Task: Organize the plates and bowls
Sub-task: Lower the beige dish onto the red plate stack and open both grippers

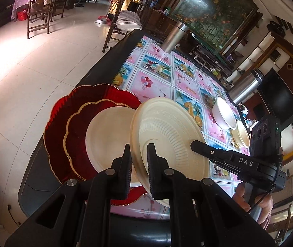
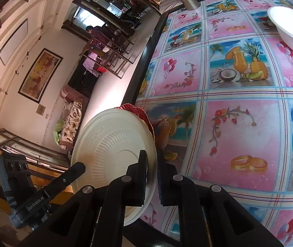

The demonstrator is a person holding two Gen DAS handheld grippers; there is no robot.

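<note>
1. Two tools clamp one cream-coloured ribbed disposable plate [image 1: 167, 138]; the left tool [image 1: 139, 164] grips its near rim with one finger on each face; the plate stands tilted on edge, its embossed underside facing the right side of the left wrist view.
2. The right tool [image 2: 151, 177] is closed on the same plate [image 2: 113, 154] at another part of its rim; in the left wrist view its black fingers [image 1: 204, 148] reach in from the right and touch the plate's edge.
3. Behind the held plate lies a large dark-red scalloped glass plate with a gold rim [image 1: 64, 127], near the tabletop's left edge; a smaller red gold-rimmed scalloped plate [image 1: 78, 135] lies inside it; a second cream disposable plate [image 1: 107, 133] rests on top of those.
4. The tabletop carries a pink-and-blue patterned plastic cloth [image 2: 228, 103] printed with fruit, drinks and rings.
5. A white disposable bowl [image 1: 223, 113] sits further along the cloth, well apart from the red stack; a cream ribbed bowl [image 1: 242, 133] lies just beside it.
6. Two steel flasks stand on the tabletop; one silver cylinder [image 1: 174, 37] at the far end; another [image 1: 245, 88] near the white bowl.
</note>
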